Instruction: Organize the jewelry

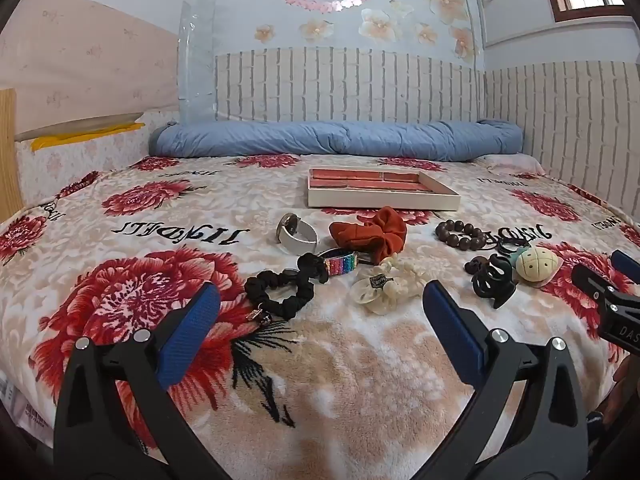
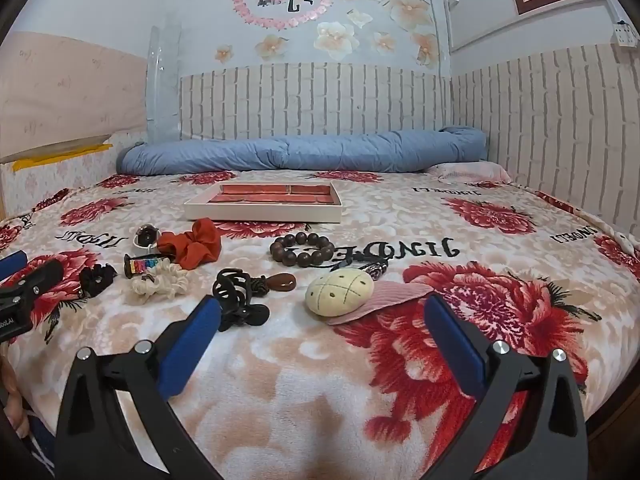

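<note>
A white tray [image 1: 384, 201] [image 2: 260, 213] with red-lined compartments lies mid-bed. In front of it are scattered a white-strap watch [image 1: 298, 233], a rust scrunchie [image 1: 370, 232] [image 2: 198, 243], a rainbow band [image 1: 340, 261], a black scrunchie [image 1: 278, 288], a cream scrunchie [image 1: 384, 284] [image 2: 160, 282], a brown bead bracelet [image 1: 460, 235] [image 2: 303, 249], a black claw clip [image 1: 492, 280] [image 2: 238, 298] and a cream round clip [image 1: 536, 263] [image 2: 340, 291]. My left gripper [image 1: 320, 300] hangs open over the blanket, short of the black scrunchie. My right gripper [image 2: 322, 316] is open, short of the cream clip. Neither holds anything.
The bed is covered by a floral blanket [image 1: 320, 360]. A rolled blue quilt [image 1: 336, 140] lies along the brick-pattern wall. The right gripper's body shows at the right edge of the left wrist view. A wooden post [image 1: 8, 152] stands at far left.
</note>
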Available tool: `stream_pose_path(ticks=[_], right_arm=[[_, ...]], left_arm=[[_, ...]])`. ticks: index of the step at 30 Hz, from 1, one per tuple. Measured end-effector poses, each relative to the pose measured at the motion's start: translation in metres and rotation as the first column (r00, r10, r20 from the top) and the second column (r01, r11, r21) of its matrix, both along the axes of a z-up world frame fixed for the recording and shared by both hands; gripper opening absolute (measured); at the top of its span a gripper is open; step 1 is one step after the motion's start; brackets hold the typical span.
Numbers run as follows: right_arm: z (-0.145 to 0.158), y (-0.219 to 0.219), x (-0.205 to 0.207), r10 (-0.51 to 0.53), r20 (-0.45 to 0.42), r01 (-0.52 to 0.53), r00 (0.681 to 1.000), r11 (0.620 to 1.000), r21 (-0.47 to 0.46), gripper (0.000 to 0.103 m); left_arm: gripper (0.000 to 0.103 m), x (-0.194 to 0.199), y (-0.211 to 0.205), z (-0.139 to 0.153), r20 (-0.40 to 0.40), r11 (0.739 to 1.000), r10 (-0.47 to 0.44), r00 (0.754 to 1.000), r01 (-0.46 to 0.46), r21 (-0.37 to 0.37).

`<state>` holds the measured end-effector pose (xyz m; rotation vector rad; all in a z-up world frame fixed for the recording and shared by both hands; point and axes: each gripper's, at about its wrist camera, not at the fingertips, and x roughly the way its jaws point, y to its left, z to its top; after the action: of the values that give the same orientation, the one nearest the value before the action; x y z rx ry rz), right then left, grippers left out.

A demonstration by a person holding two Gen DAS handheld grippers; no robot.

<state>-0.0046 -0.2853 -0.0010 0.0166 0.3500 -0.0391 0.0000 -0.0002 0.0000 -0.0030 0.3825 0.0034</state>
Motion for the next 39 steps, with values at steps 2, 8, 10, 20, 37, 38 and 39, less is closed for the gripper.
stream_pose_path(ticks=[2, 8, 10, 20, 37, 38, 39], right_arm=[[-0.0002, 0.0004, 0.0002, 0.000, -0.001, 0.000, 1.000, 1.000, 0.000, 0.099], [-0.0005, 0.0007, 0.0005, 0.000, -0.001, 0.000, 1.000, 1.000, -0.002, 0.099], [-0.0006, 0.0007, 0.0007, 0.000, 0.000, 0.000, 1.000, 1.000, -0.001, 0.099], [-0.0006, 0.0008, 0.0006, 0.000, -0.001, 0.000, 1.000, 1.000, -0.005, 0.099], [-0.0013, 0.0011, 0.0010, 0.001, 0.000, -0.001, 1.000, 1.000, -0.007, 0.099], [-0.0010, 0.0010, 0.0011, 0.000, -0.001, 0.000, 1.000, 1.000, -0.008, 0.099], [-0.0021, 0.0010, 0.0007, 0.000, -0.001, 0.000, 1.000, 1.000, -0.008, 0.099]], left_arm=[[0.098, -0.0003, 0.0002, 0.0000, -0.001, 1.000, 0.000, 1.000, 0.000, -0.001], [0.098, -0.0021, -0.0004, 0.0002, 0.000, 1.000, 0.001, 1.000, -0.001, 0.001], [0.098, -0.0038, -0.0008, 0.0004, 0.001, 1.000, 0.002, 1.000, -0.002, 0.001], [0.098, -0.0003, -0.0005, 0.0000, -0.003, 1.000, 0.000, 1.000, 0.000, 0.001], [0.098, 0.0000, -0.0001, 0.0000, -0.005, 1.000, -0.001, 1.000, 0.001, -0.001], [0.098, 0.0000, -0.0001, -0.0001, -0.005, 1.000, 0.000, 1.000, 0.000, 0.000], [0.098, 0.0000, -0.0001, -0.0001, -0.005, 1.000, 0.000, 1.000, 0.000, 0.000]])
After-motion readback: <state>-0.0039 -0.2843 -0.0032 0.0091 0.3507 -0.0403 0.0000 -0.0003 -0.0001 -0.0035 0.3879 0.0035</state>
